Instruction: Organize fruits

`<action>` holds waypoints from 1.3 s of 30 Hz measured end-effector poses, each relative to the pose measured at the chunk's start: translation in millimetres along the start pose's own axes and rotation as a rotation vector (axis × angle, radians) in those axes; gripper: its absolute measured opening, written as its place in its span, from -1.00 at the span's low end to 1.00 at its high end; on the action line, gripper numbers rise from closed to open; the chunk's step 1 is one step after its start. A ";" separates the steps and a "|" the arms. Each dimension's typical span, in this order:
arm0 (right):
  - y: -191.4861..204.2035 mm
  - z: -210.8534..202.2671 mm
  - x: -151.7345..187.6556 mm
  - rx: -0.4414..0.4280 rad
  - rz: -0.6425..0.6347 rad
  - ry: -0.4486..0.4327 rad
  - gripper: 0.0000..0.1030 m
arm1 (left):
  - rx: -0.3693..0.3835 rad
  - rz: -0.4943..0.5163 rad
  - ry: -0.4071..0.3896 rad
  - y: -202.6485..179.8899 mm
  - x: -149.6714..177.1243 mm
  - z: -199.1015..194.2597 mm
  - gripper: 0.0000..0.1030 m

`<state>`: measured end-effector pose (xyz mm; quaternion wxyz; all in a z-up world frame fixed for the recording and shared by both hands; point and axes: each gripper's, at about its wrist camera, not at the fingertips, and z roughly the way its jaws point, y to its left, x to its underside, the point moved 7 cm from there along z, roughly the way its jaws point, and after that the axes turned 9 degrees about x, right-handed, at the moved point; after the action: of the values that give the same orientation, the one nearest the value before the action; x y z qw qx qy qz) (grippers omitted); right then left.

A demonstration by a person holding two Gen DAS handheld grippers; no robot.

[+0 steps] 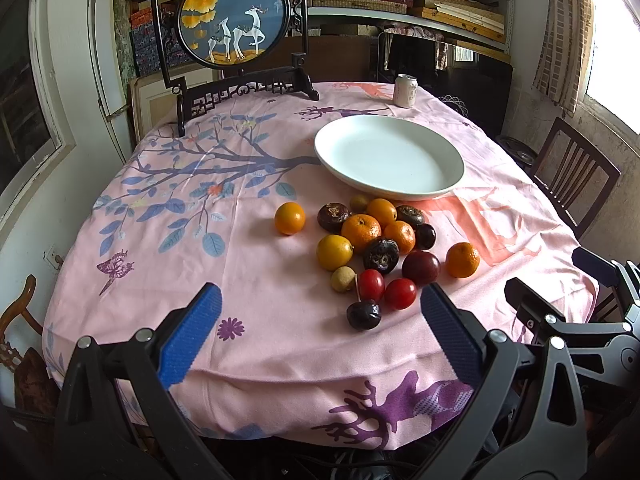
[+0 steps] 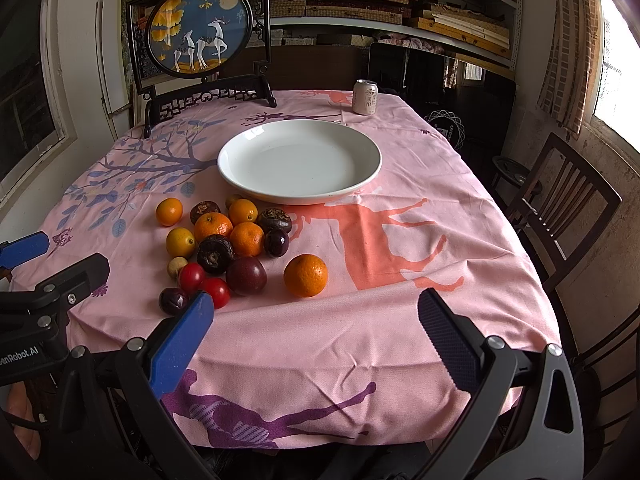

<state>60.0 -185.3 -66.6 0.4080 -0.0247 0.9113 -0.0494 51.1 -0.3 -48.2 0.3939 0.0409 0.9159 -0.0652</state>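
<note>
Through my left wrist camera, my left claw (image 1: 320, 336) gapes empty at the table's near edge; the heap of small round oranges, red tomatoes and dark plums (image 1: 372, 252) lies just ahead, short of the wide white ceramic plate (image 1: 452, 182), and a clumsy nudge could, I judge, roll fruit off the sloping pink printed tablecloth (image 1: 256, 352). Through my right wrist camera, my right claw (image 2: 316, 334) is likewise spread and empty, with the lone round orange (image 2: 306, 275) nearest and the heap ahead to its left.
</note>
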 end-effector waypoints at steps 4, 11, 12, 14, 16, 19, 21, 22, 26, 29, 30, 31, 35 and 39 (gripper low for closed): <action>0.0 -0.3 -0.1 0.000 0.000 0.000 0.97 | 0.000 0.000 0.001 0.3 0.0 0.2 0.96; -6.0 4.6 4.5 0.000 -0.004 0.006 0.97 | -0.002 -0.003 0.006 1.5 0.6 1.0 0.96; -5.4 6.8 5.8 -0.001 -0.007 0.011 0.97 | -0.001 -0.008 0.011 3.1 1.3 2.2 0.96; -4.9 17.4 9.3 -0.014 -0.008 0.022 0.97 | -0.003 -0.027 0.028 11.9 15.3 7.9 0.96; -5.6 25.3 10.9 -0.036 -0.013 0.017 0.97 | -0.019 -0.037 0.045 20.5 20.9 14.9 0.96; -8.5 42.8 8.8 -0.087 -0.025 0.016 0.92 | -0.040 -0.060 0.093 33.6 32.6 33.9 0.96; -8.8 54.9 6.1 -0.101 -0.028 0.023 0.57 | -0.037 -0.077 0.120 38.1 35.8 42.0 0.96; -7.9 62.5 5.4 -0.110 -0.033 0.042 0.43 | -0.036 -0.078 0.128 38.5 38.1 44.3 0.96; -3.1 94.3 7.8 -0.153 -0.042 0.124 0.32 | -0.014 -0.078 0.159 38.5 40.9 53.7 0.96; 5.5 113.2 10.4 -0.214 -0.042 0.161 0.01 | 0.011 -0.089 0.193 35.1 43.7 63.3 0.96; 9.5 116.1 11.1 -0.252 -0.037 0.175 -0.22 | 0.018 -0.091 0.203 34.4 44.6 66.4 0.96; 11.0 115.6 9.4 -0.247 -0.041 0.168 -0.22 | 0.021 -0.091 0.211 33.0 45.7 68.9 0.96; 9.0 100.9 6.9 -0.234 -0.053 0.139 -0.22 | 0.051 -0.072 0.226 23.8 47.5 76.7 0.96; -3.2 88.4 9.5 -0.200 -0.044 0.114 -0.22 | 0.105 -0.063 0.238 9.7 46.9 89.1 0.94</action>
<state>119.7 -195.5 -131.9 0.3499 -0.0827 0.9326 0.0316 83.9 -3.2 -143.9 0.2777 0.0403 0.9523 -0.1202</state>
